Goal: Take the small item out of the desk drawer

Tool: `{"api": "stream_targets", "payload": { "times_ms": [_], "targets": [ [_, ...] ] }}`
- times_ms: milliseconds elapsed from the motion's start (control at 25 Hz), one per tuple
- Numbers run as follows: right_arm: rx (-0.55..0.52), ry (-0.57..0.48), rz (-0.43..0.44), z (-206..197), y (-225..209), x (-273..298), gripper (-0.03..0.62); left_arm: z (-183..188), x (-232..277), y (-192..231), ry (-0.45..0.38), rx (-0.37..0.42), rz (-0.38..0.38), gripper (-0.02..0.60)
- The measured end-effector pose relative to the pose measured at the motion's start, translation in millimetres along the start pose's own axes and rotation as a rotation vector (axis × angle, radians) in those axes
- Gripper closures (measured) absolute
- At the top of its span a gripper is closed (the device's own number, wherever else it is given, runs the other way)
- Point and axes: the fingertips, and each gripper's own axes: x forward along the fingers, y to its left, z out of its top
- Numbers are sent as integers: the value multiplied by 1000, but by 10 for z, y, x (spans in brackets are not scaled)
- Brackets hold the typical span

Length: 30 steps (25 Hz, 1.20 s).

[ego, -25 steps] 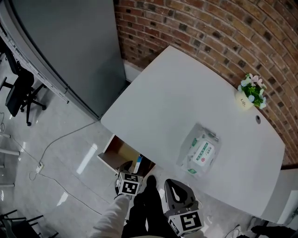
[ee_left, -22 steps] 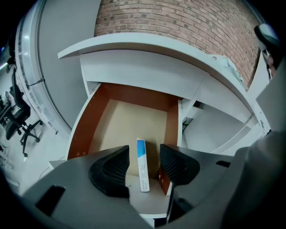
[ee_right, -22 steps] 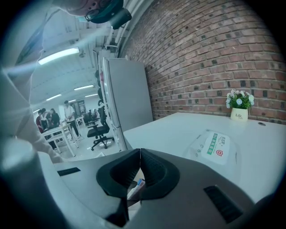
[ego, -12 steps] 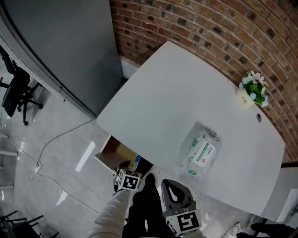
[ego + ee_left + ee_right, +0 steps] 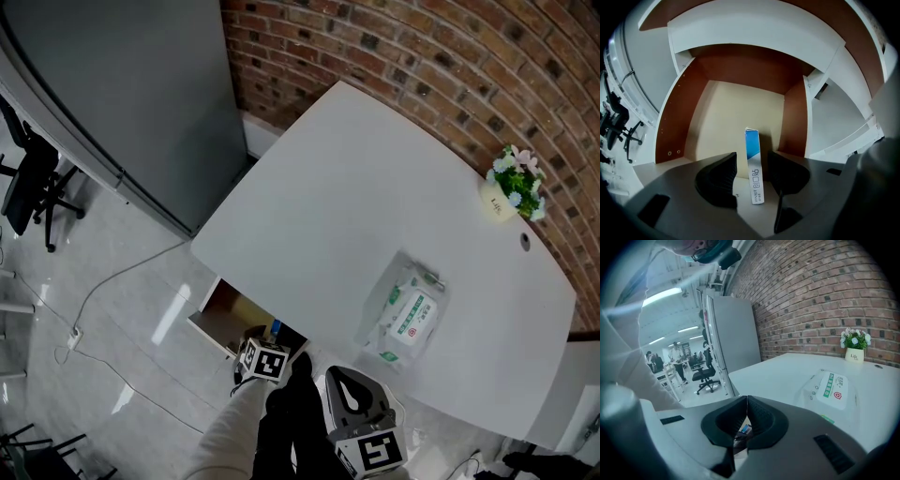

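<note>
The desk drawer [image 5: 740, 108] stands pulled out, with brown walls and a pale floor. A small blue-and-white box [image 5: 753, 180] lies in it near the front, long side pointing inward. My left gripper [image 5: 752, 161] is open at the drawer's front, one jaw on each side of the box with a narrow gap at both. In the head view the left gripper [image 5: 265, 356] hangs over the drawer [image 5: 217, 316], and the box [image 5: 277, 330] shows as a blue sliver. My right gripper [image 5: 746, 404] is shut on nothing, held near the desk's front edge [image 5: 354, 394].
On the white desk [image 5: 337, 197] lie a pack of wet wipes [image 5: 406, 317] and, at the far right, a small flower pot [image 5: 511, 187]. A brick wall runs behind. A grey cabinet [image 5: 131, 84], office chair [image 5: 28, 183] and floor cable [image 5: 103, 291] are on the left.
My left gripper has moved a little forward, in over the open drawer toward the box. The right gripper has hardly moved.
</note>
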Motion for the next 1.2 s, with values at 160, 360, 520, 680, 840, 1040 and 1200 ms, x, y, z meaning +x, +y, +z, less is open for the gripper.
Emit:
{"api": "stream_targets", "payload": {
  "times_ms": [160,360,520,680,840,1040,1200],
  "targets": [
    [11,25,10,-14,-11,33,568,-12,96,-18,17,-1,3,365],
    [21,44,16,-42,-14,45,567,-155,274,-34,70,-12,-16,365],
    [21,54,16,-73,-45,50,567,-198,353,-6,91,-16,-6,368],
    [24,56,14,-84,-69,71,566,-191,396,43,99,-12,16,415],
    [25,57,17,-89,-69,78,568,-182,409,46,101,-3,22,453],
    [37,50,17,-59,-48,70,567,-120,308,27,68,-14,12,494],
    [33,35,15,-7,-19,45,568,42,51,-13,6,-3,2,495]
  ]
}}
